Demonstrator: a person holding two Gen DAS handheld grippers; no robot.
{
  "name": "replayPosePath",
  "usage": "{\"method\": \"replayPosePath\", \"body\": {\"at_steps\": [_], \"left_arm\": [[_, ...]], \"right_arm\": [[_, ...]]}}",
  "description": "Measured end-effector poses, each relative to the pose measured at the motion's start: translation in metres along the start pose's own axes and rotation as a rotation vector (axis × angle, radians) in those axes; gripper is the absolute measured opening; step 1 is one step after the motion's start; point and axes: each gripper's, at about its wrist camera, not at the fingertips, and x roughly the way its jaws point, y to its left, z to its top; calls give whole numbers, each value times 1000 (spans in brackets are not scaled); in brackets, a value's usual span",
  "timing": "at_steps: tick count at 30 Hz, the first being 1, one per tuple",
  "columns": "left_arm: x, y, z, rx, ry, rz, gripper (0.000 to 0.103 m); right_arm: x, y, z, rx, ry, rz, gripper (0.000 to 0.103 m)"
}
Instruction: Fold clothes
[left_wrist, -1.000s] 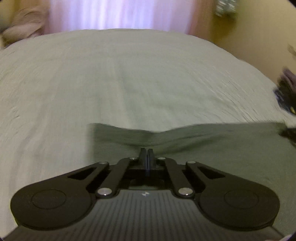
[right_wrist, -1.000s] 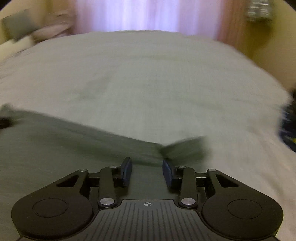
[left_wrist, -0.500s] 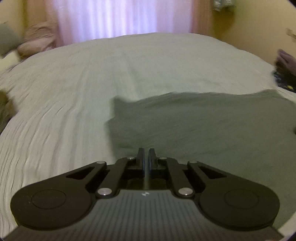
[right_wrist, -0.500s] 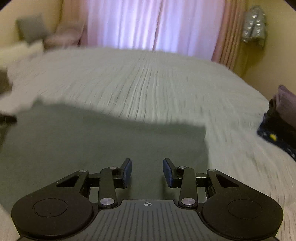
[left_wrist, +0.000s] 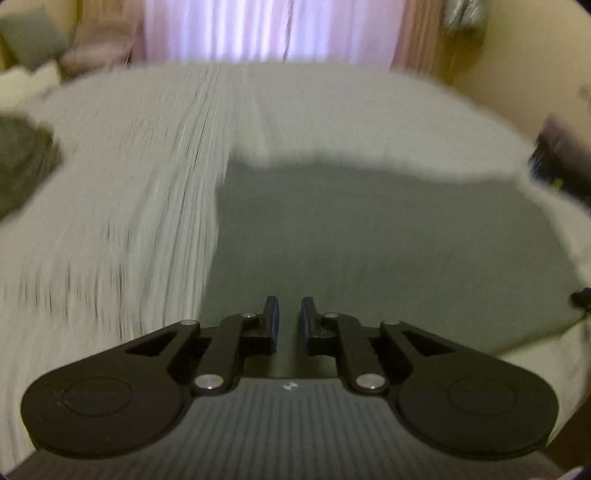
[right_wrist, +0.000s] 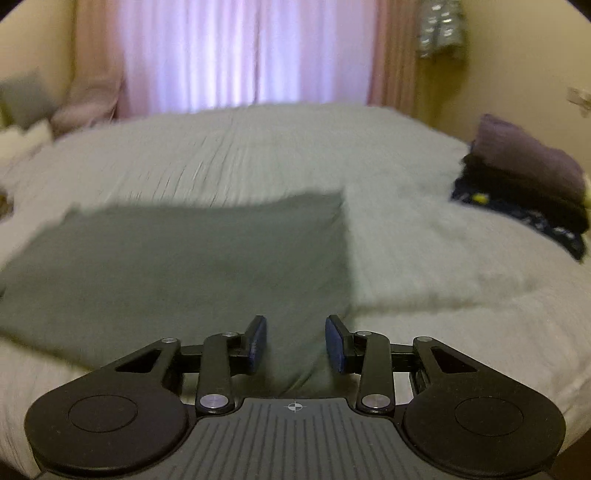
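A grey-green garment (left_wrist: 369, 240) lies flat as a folded rectangle on the pale bedspread (left_wrist: 129, 166). My left gripper (left_wrist: 290, 317) hangs over its near left part, its jaws opening, with a small gap and nothing between the pads. In the right wrist view the same garment (right_wrist: 184, 258) spreads to the left and centre. My right gripper (right_wrist: 295, 339) stands open above its near right corner, nothing between its fingers. Both views are blurred by motion.
A stack of folded dark and purple clothes (right_wrist: 528, 181) sits at the bed's right edge. A dark heap (left_wrist: 22, 158) lies at the left edge. Pillows (right_wrist: 26, 122) and pink curtains (right_wrist: 240, 51) stand beyond the bed; a yellow wall is at right.
Both grippers pulled back toward the bed's near edge, so more of the garment shows, now lying flat. The left jaws, shut on the cloth's edge before, have parted and let it go.
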Motion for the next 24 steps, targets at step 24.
{"method": "replayPosePath", "body": {"at_steps": [24], "left_arm": [[-102, -35, -39, 33, 14, 132, 25]], "right_arm": [[-92, -15, -40, 266, 44, 72, 37]]}}
